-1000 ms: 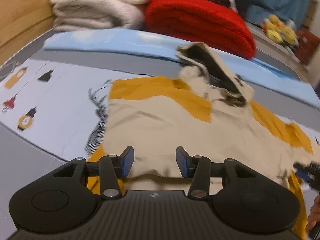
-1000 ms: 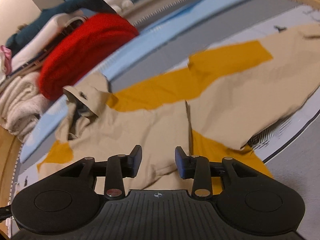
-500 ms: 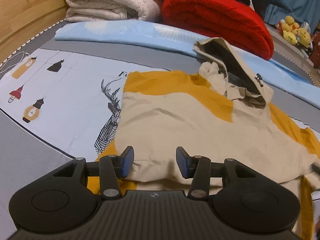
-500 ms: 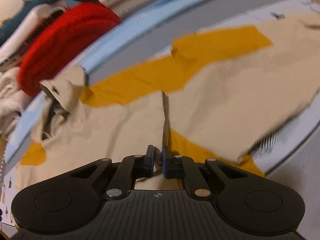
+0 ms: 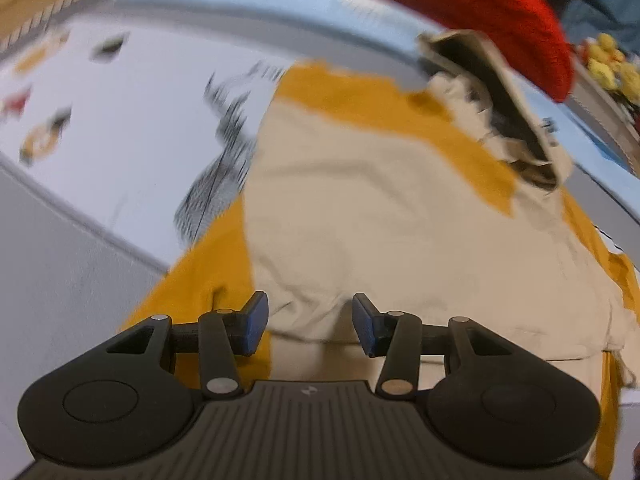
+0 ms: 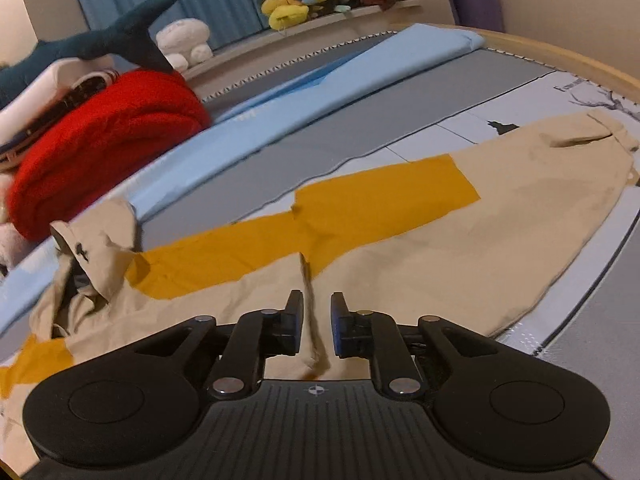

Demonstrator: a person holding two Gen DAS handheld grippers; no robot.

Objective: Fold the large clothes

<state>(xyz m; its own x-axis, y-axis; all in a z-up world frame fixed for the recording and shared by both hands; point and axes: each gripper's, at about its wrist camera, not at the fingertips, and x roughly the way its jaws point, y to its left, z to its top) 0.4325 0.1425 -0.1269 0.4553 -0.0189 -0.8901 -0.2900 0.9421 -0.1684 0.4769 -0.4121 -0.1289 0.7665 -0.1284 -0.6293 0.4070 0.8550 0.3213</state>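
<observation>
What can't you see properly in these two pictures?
- Left wrist view: the prints on the bed sheet are smeared by motion blur.
- Left wrist view: the jacket's near hem is hidden behind the left claw.
- Right wrist view: whether the right claw is pinching the fabric ridge between its fingers is unclear.
- Right wrist view: the far sleeve cuff is cut off by the edge.

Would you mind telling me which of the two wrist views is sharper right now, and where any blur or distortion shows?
Left wrist view: motion blur smears the bed sheet prints and the jacket's hood; only the left gripper stays crisp. Right wrist view: mostly sharp, the plush toys and the jacket read clearly, though fisheye bends the bed edge into a curve.
</observation>
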